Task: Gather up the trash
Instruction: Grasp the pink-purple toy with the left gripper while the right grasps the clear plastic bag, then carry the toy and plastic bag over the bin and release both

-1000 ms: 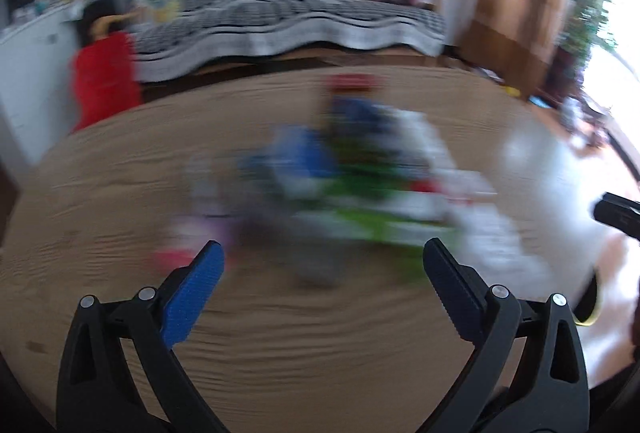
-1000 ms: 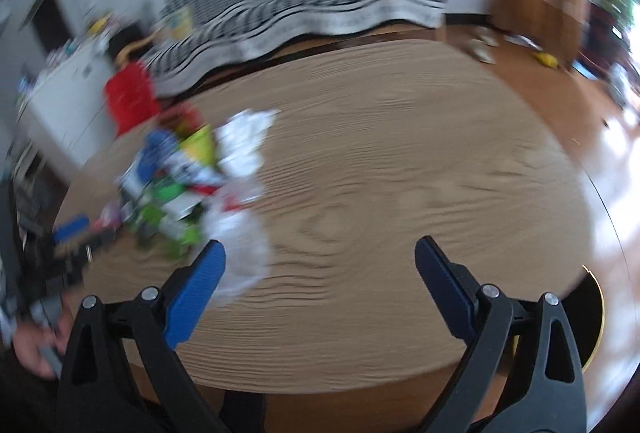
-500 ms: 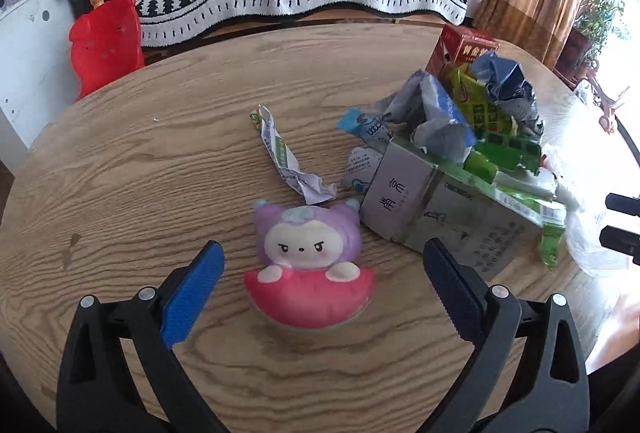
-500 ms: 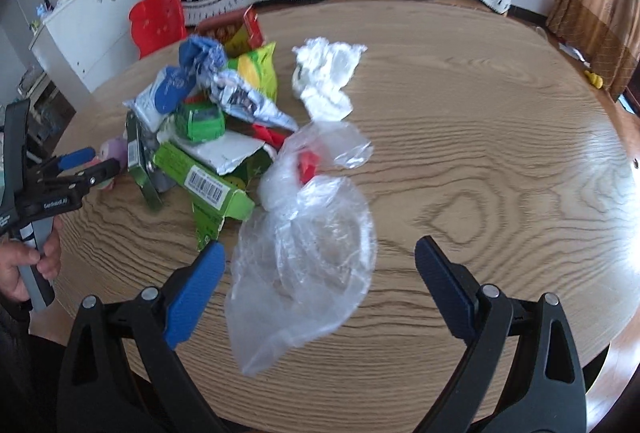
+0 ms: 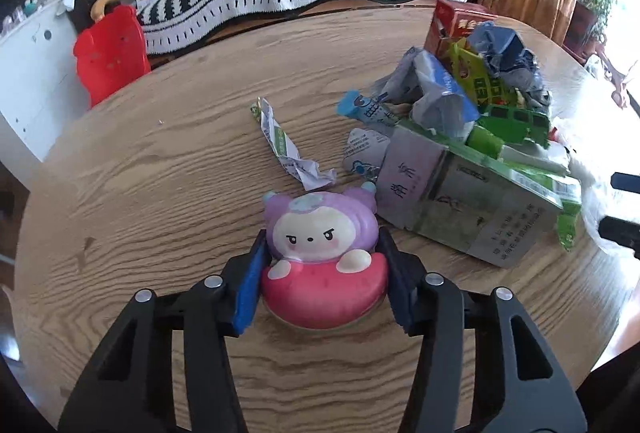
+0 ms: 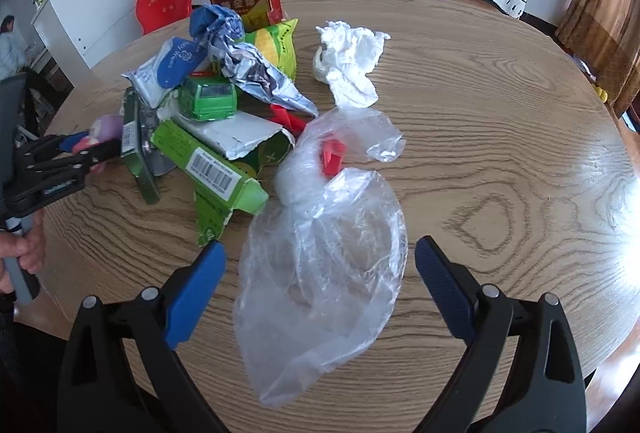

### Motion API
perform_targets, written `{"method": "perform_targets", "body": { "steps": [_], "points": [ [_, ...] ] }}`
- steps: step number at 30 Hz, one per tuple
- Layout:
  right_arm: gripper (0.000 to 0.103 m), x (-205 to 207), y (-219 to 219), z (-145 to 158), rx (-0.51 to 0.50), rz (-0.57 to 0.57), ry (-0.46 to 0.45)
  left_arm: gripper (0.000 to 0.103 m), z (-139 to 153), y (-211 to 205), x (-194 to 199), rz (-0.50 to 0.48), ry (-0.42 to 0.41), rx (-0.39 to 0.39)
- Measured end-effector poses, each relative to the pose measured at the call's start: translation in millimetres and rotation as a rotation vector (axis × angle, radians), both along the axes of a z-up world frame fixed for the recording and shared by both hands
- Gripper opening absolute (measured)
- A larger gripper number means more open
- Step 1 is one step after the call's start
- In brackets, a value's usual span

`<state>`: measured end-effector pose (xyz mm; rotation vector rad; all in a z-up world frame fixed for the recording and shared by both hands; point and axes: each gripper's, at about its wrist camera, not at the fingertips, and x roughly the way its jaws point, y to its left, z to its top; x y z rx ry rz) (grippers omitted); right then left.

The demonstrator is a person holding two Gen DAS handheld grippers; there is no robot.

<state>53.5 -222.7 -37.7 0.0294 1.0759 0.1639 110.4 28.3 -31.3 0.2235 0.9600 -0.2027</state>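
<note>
The squishy toy (image 5: 322,257), a purple-and-pink figure, looks soft and light, likely to give under pressure, so a hold across its wide pink base seems best. It sits on the near part of the table (image 5: 160,169), just left of the trash pile (image 5: 468,153). The left tool (image 5: 320,279) has its jaws closing around it, blue pads against both sides of the base. The clear plastic bag (image 6: 320,273) looks flimsy, slippery and nearly weightless; pinching a gathered fold should work better than the flat film. It lies on the table between the right tool's (image 6: 320,291) wide-spread jaws, untouched, just right of the pile.
</note>
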Motion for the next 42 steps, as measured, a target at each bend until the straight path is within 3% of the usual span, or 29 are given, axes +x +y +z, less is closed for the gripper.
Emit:
{"method": "perform_targets", "body": {
  "steps": [4,7,10,15,20,24,32,38,42],
  "points": [
    [0.073,5,4,-6,-0.035,0.008,0.008,0.051,16,-3,-8,0.019,-0.029,0.004],
    [0.023,1,5,-3,-0.019,0.022,0.003,0.051,33,-7,-16,0.031,-0.058,-0.022],
    [0.016,-10,-5,11,0.006,0.009,-0.038,0.051,51,-16,-25,0.03,-0.1,-0.046],
    [0.015,-32,-36,41,0.108,-0.037,-0.116,0.051,75,-51,-37,-0.023,-0.139,-0.095],
    [0.015,-58,-93,65,0.109,-0.139,-0.182,0.051,87,-128,-59,-0.17,-0.154,-0.136],
    [0.015,-83,-157,68,0.087,-0.264,-0.181,0.051,83,-207,-83,-0.311,-0.143,-0.162],
    [0.015,-168,-299,54,0.035,-0.554,-0.162,0.051,62,-371,-151,-0.592,-0.103,-0.236],
    [0.015,-245,-396,17,0.016,-0.762,-0.062,0.051,27,-473,-199,-0.767,-0.037,-0.271],
    [0.015,-284,-435,-8,0.027,-0.845,0.002,0.051,-3,-524,-223,-0.855,0.016,-0.266]
  ]
}}
